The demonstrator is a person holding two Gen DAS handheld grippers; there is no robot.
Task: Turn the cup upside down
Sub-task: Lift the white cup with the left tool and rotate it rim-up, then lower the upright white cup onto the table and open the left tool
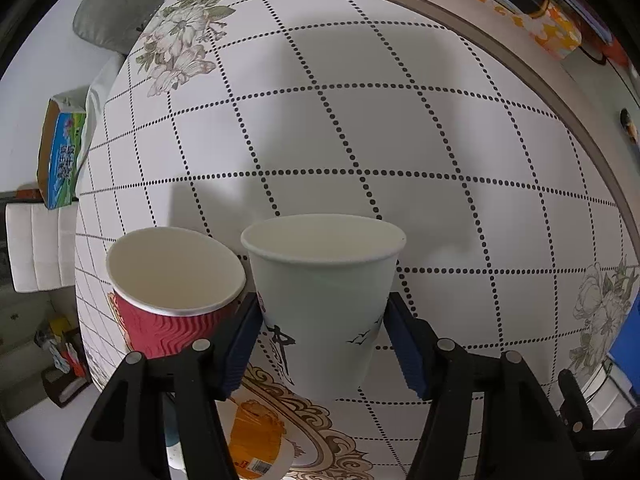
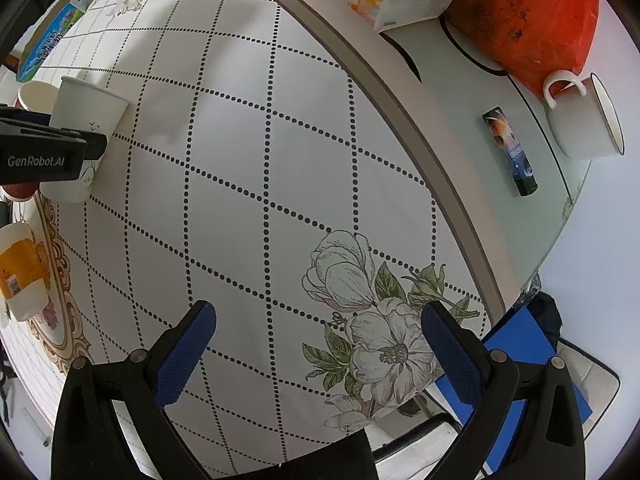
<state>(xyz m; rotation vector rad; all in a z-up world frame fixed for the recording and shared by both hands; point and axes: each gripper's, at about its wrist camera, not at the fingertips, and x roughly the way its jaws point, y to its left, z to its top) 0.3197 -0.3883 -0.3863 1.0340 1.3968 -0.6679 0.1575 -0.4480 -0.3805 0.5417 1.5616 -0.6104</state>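
Observation:
A white paper cup with black brush marks stands upright, mouth up, on the tablecloth. My left gripper is shut on it, one blue pad on each side of its wall. A red ribbed paper cup stands upright just left of it, beside the left finger. In the right wrist view the white cup shows at far left with the left gripper's black body across it. My right gripper is open and empty above the flower print near the table edge.
A white tablecloth with dotted grid covers the round table. An orange-labelled cup lies at left. A white mug, a dark tube, a red bag and boxes sit at the far rim. A blue chair stands below the edge.

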